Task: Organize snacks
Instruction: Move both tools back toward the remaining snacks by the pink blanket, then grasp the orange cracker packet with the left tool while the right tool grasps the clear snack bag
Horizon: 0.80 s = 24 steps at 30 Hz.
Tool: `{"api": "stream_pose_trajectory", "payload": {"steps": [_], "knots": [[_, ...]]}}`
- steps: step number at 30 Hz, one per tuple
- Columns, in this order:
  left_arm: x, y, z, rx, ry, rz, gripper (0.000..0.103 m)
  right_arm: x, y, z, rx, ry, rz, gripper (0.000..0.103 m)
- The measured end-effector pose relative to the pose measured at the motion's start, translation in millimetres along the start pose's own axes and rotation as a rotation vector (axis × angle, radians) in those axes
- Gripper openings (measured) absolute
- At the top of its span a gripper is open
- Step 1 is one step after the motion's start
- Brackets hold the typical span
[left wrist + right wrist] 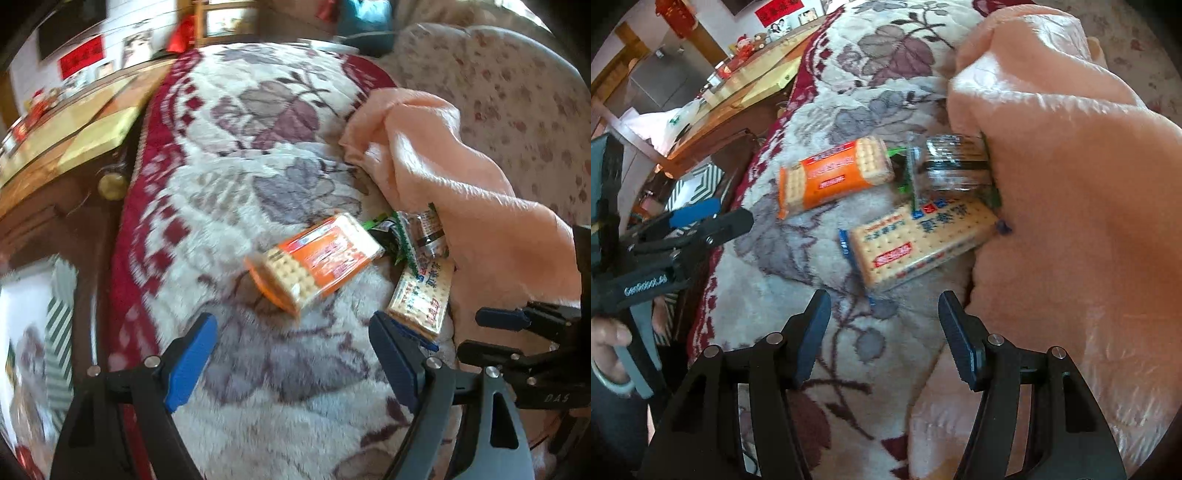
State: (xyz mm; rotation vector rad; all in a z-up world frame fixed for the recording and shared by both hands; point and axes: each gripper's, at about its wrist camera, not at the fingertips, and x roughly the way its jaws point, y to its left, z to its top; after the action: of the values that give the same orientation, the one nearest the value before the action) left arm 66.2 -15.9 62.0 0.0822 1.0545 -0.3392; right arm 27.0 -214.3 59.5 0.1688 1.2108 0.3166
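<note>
An orange cracker pack (pixel 314 260) (pixel 833 173) lies on the floral blanket (pixel 258 166) (pixel 798 295). A tan cracker pack with blue ends (pixel 421 299) (pixel 919 243) lies beside it against the peach cloth. A dark, clear-wrapped snack with green trim (pixel 421 232) (pixel 956 162) sits behind them. My left gripper (pixel 291 354) is open and empty, just short of the packs; it also shows in the right wrist view (pixel 701 218). My right gripper (pixel 882 332) is open and empty, just short of the tan pack; it also shows in the left wrist view (pixel 491 332).
A crumpled peach cloth (pixel 461 206) (pixel 1071 184) lies to the right of the snacks. A wooden table (pixel 55 147) (pixel 738 92) stands to the left of the blanket. A pale floral cover (pixel 517 92) lies behind the cloth.
</note>
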Motion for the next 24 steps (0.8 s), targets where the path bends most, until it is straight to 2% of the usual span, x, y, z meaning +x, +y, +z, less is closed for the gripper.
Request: {"api": "stream_pose_trajectory", "payload": {"steps": [8,15,19,24], "knots": [[31.9,-17.2,18.5,0.169,0.056,-0.037,0.086,0.6,-18.6,2.8,0.059,-0.005,0.014,0.061],[56.0,-32.4,33.2,0.310,0.107,-0.033,0.086,1.5,-24.4,4.0,0.083,-0.008,0.035,0.061],[65.7,-37.8,44.2,0.395,0.116,0.010,0.086,2.2,-26.6,4.8,0.087,-0.005,0.039,0.061],[75.2,-43.0,55.6,0.474,0.151,0.015,0.086,3.5,-29.8,5.5,0.097,-0.002,0.042,0.061]]}}
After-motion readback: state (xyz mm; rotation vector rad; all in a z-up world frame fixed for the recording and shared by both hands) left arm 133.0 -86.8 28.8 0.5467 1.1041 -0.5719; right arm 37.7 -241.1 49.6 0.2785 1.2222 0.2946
